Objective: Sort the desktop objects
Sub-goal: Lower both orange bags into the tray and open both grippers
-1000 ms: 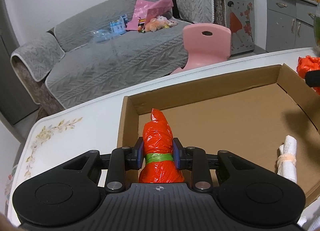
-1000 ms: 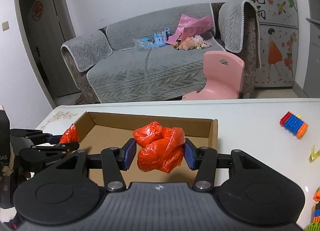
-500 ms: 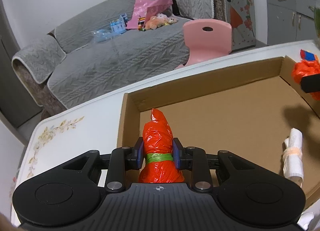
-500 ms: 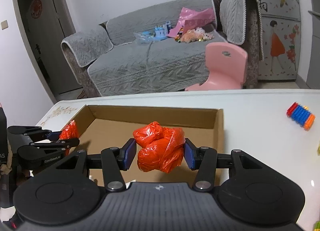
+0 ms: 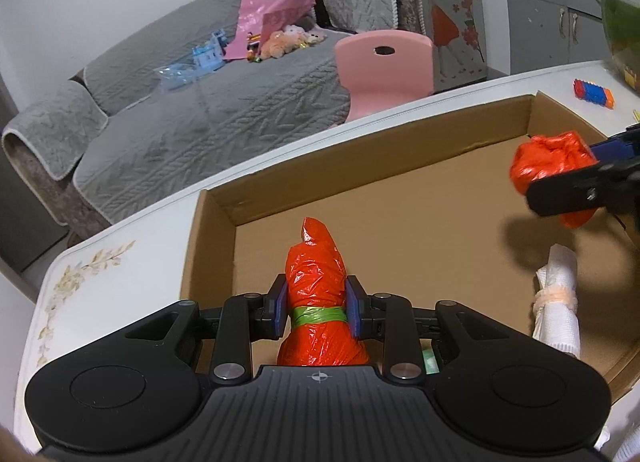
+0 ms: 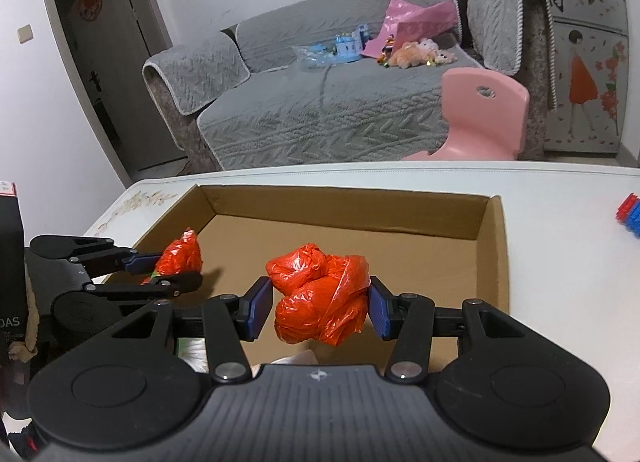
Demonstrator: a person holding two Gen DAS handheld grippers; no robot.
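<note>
Right now both grippers are hanging over the cardboard box (image 5: 216, 246), a shallow open tray that is sitting on the white table (image 5: 132, 238), and each is carrying its own bundle of red plastic. Seen from the left wrist, the left gripper (image 5: 316, 308) is clamping a tall rolled red bag (image 5: 316, 274) just at the green band (image 5: 318, 316) tied around its waist, its blue pads pressing on either side, with the bag's pointed top standing above the box's left end, close to the left wall. In the right wrist view the same gripper (image 6: 168, 270) is showing at the box's left side with the red roll (image 6: 182, 256) sticking out between its black fingers. The right gripper (image 6: 320, 308) is squeezing a crumpled red bag (image 6: 320, 302) between its blue pads, holding it clear of the box floor and toward the box's right half; from the left wrist this bundle (image 5: 552, 165) is appearing at the right edge, in front of the box's far right corner. A white rolled bag (image 5: 558, 302) with a pale band around it is lying on the box floor near the right end, below the right gripper. Outside the box, beyond its right wall, a colourful block toy (image 5: 592, 91) is resting on the table. Past the far edge of the box a pink chair (image 6: 480, 117) is standing in front of a grey sofa (image 6: 320, 109).
</note>
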